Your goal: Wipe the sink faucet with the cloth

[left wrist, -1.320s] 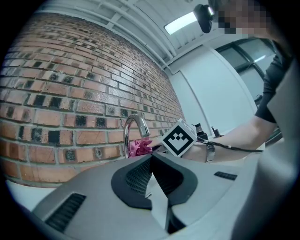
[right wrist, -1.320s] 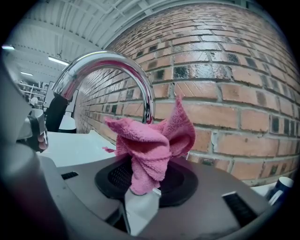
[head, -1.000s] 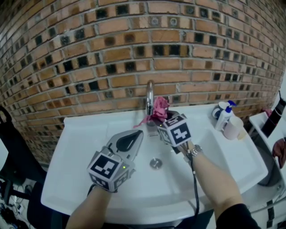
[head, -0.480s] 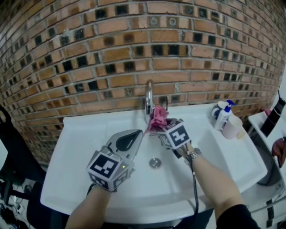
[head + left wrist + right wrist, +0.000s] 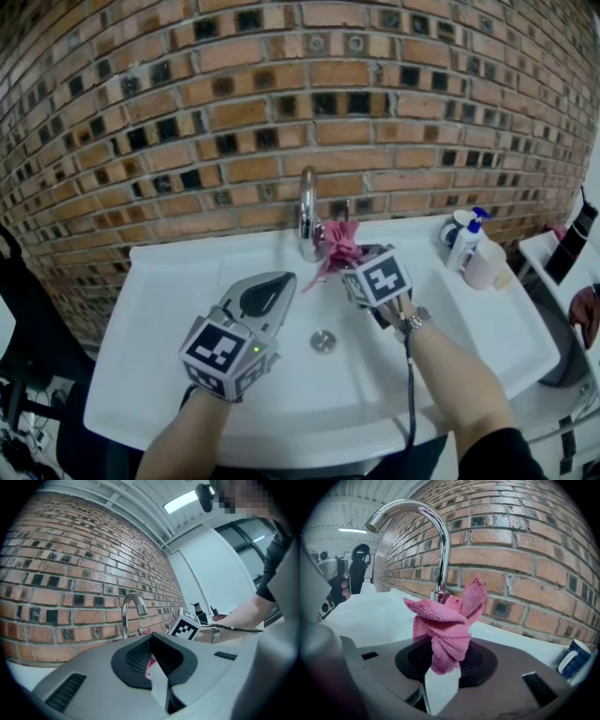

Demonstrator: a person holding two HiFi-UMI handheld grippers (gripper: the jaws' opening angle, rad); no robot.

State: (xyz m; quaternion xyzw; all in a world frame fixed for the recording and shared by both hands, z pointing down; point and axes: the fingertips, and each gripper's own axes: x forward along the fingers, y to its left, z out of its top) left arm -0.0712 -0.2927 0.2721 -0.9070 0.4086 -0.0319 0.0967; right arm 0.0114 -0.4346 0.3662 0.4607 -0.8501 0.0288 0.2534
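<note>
Left gripper [image 5: 278, 284] hangs over the white sink [image 5: 178, 272], jaws pressed together with nothing in them. The chrome faucet [image 5: 307, 211] stands at the back middle, against the brick wall [image 5: 187, 112]. Just right of its base is the pink cloth [image 5: 339, 244], all bunched up and pinched in the right gripper [image 5: 354, 262]. Honestly can't tell if the cloth is touching the metal. Far right on the ledge there's a pump bottle [image 5: 472, 242] beside a cup [image 5: 488, 268].
</note>
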